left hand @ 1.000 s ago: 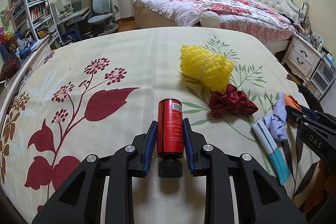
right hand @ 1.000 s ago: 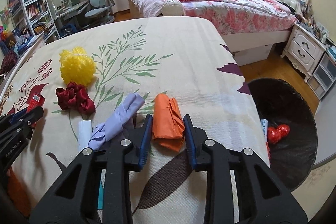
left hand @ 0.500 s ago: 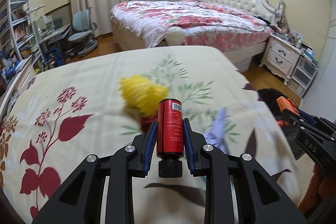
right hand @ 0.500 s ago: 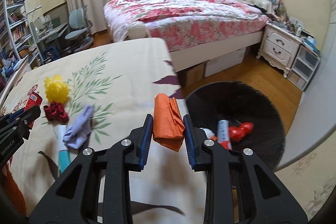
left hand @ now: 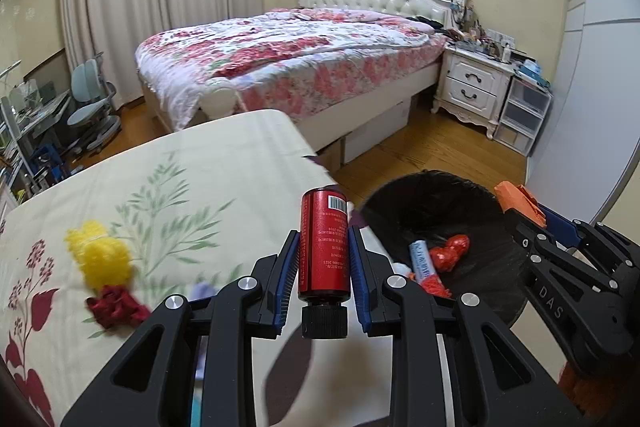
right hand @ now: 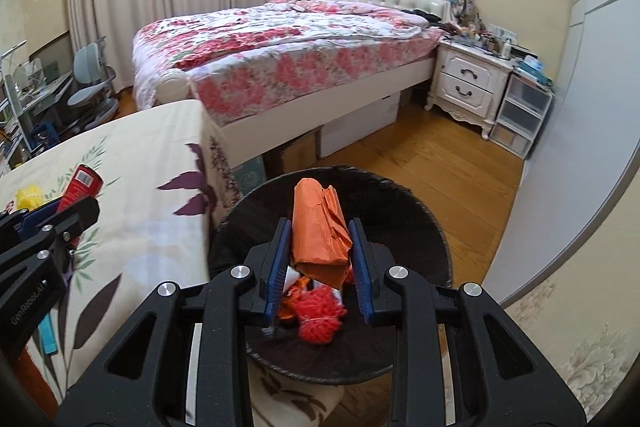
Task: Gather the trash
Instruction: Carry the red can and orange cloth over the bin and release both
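My left claw (left hand: pixel 323 259) is clamped on a red cylindrical bottle with a black cap (left hand: pixel 324 251), held above the edge of the cream floral bedspread (left hand: pixel 224 163) — the round black bin (left hand: pixel 440 199) lies ahead to its right. My right claw (right hand: pixel 320 247) pinches a crumpled orange paper wad (right hand: pixel 320 231) directly over that bin, red scraps (right hand: pixel 320 319) beneath — more litter behind on the spread.

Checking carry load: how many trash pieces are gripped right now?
2: a red can clamped in the left gripper, an orange wad in the right gripper over the bin.
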